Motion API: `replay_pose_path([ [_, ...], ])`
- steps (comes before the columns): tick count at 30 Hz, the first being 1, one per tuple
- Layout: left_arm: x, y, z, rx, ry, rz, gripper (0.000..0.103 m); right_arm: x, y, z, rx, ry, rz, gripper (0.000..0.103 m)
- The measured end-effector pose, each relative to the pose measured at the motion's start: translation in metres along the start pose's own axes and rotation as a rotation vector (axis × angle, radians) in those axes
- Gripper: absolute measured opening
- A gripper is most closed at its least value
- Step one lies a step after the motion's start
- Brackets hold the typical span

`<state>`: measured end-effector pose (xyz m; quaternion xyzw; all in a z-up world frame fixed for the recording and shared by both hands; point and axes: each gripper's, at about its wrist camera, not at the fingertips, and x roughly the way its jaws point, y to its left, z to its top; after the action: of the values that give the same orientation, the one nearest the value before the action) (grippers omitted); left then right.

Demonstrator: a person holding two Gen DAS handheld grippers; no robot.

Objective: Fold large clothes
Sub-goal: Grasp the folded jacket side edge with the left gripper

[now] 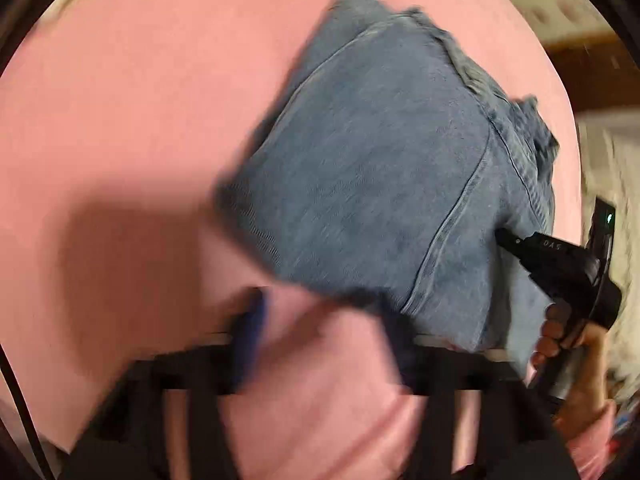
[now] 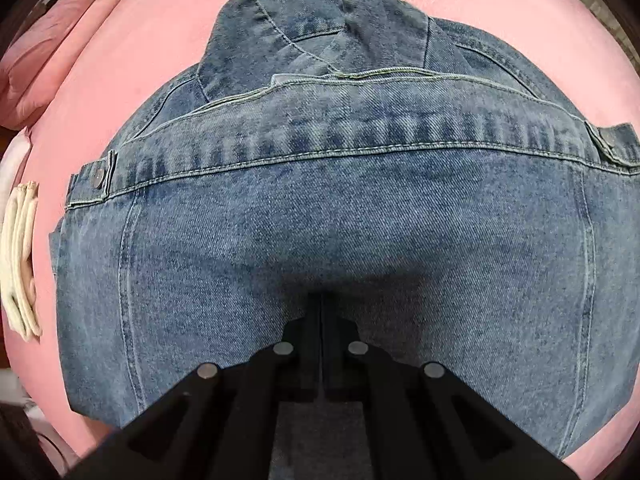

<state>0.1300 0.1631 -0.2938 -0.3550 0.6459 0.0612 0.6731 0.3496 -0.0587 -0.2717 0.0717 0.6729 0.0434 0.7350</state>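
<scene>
The folded denim jacket [image 2: 360, 208] lies on the bed [image 2: 140, 60], gloves [image 2: 20, 260] to its left.

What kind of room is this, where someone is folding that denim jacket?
Probably a bedroom at home. The denim jacket lies folded on a wide pink sheet like a bed's, with pink pillows at its edge and folded white cloth beside it.

Left wrist view motion-blurred, broad dark shadow on pink sheet [image 1: 120, 100]; right wrist view sharp, evenly lit; fisheye edges bowed.
</scene>
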Motion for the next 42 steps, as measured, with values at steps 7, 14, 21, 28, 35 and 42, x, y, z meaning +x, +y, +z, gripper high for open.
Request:
replay_pose_path([
  [7,0.005,0.045,-0.026,-0.12,-0.103,-0.149,0.077,0.002,0.019,0.004,-0.084,-0.014,-0.059,0.0],
  [14,0.007,0.028,0.011,0.01,-0.202,-0.076,0.076,-0.002,0.013,0.005,-0.052,-0.035,-0.025,0.0],
  [21,0.027,-0.015,0.045,0.077,-0.192,0.196,0.081,-0.005,-0.001,-0.003,-0.044,-0.034,-0.003,0.0],
  [28,0.021,-0.009,0.043,0.074,-0.198,0.2,0.08,-0.005,-0.016,-0.003,-0.023,-0.047,0.016,0.0],
  [35,0.017,-0.028,0.044,0.094,-0.215,0.262,0.059,-0.004,-0.027,-0.007,-0.017,-0.063,0.047,0.0],
  [42,0.004,-0.042,0.017,0.146,-0.393,0.394,0.02,-0.005,-0.05,-0.009,0.009,-0.084,0.126,0.0],
])
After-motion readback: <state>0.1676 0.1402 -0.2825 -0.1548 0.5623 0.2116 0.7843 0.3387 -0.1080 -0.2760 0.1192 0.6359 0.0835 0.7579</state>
